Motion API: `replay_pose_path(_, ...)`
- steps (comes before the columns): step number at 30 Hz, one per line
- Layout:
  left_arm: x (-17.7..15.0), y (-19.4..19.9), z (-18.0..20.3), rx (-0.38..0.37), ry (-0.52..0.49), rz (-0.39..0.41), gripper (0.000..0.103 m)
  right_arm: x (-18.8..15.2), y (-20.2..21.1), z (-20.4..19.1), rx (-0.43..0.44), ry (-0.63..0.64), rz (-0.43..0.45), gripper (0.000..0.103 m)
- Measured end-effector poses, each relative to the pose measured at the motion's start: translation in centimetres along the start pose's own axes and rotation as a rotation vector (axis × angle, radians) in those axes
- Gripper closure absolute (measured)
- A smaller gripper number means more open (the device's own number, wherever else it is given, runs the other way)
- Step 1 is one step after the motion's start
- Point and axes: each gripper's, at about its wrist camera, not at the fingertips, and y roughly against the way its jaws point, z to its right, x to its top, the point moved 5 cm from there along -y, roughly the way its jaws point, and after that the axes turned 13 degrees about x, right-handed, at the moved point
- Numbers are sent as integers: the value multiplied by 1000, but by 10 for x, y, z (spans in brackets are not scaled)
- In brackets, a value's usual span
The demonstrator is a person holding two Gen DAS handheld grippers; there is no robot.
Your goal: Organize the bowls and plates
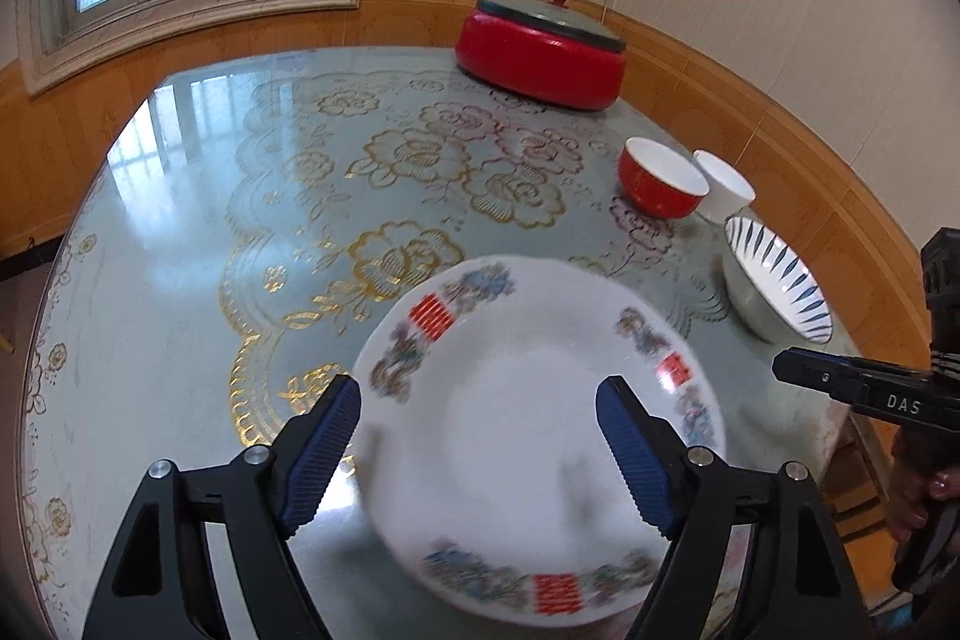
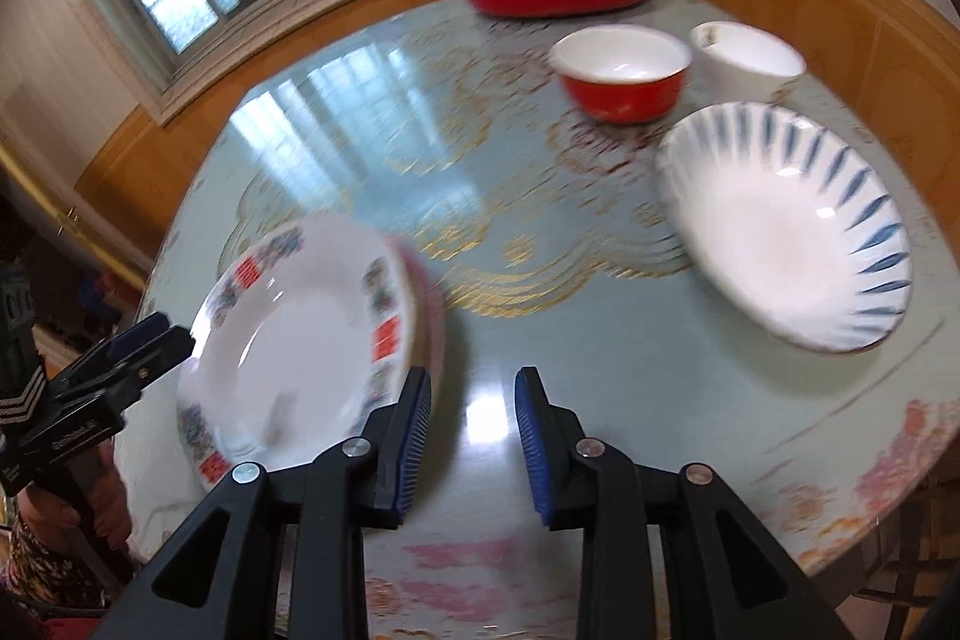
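A white plate (image 1: 528,430) with a flower-and-red-character rim lies on the pale blue table (image 1: 198,268). My left gripper (image 1: 477,400) hovers over it, open wide, with one pad at the plate's left rim and the other above its right half. In the right wrist view the same plate (image 2: 288,340) rests on a second, pink-edged plate (image 2: 433,322). My right gripper (image 2: 474,391) is open by a narrow gap just right of that stack, with only tabletop between its pads. A blue-striped bowl (image 2: 780,232), a red bowl (image 2: 624,76) and a white bowl (image 2: 750,58) stand apart at the right.
A red pot (image 1: 540,52) with a grey lid sits at the table's far side. The bowls cluster near the right edge: striped bowl (image 1: 780,280), red bowl (image 1: 660,187), white bowl (image 1: 723,187). A wood-panelled wall and a window lie behind. A hand (image 2: 108,514) holds the left tool.
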Motion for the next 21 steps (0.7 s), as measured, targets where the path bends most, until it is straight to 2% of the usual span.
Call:
replay_pose_path(5,24,13,38,1,16,55,15,28,33,48,-43,-4,57,72)
replay_pose_path(9,41,15,85,-15,29,53,13,53,58,92,-77,-5,88,70)
replay_pose_path(15,57,1,160,-32,20,27,11,86,81,156,-99,-9,95,68)
replay_pose_path(21,66,-34,217,-17,31,-42,9,97,79,206,-81,-32,54,67)
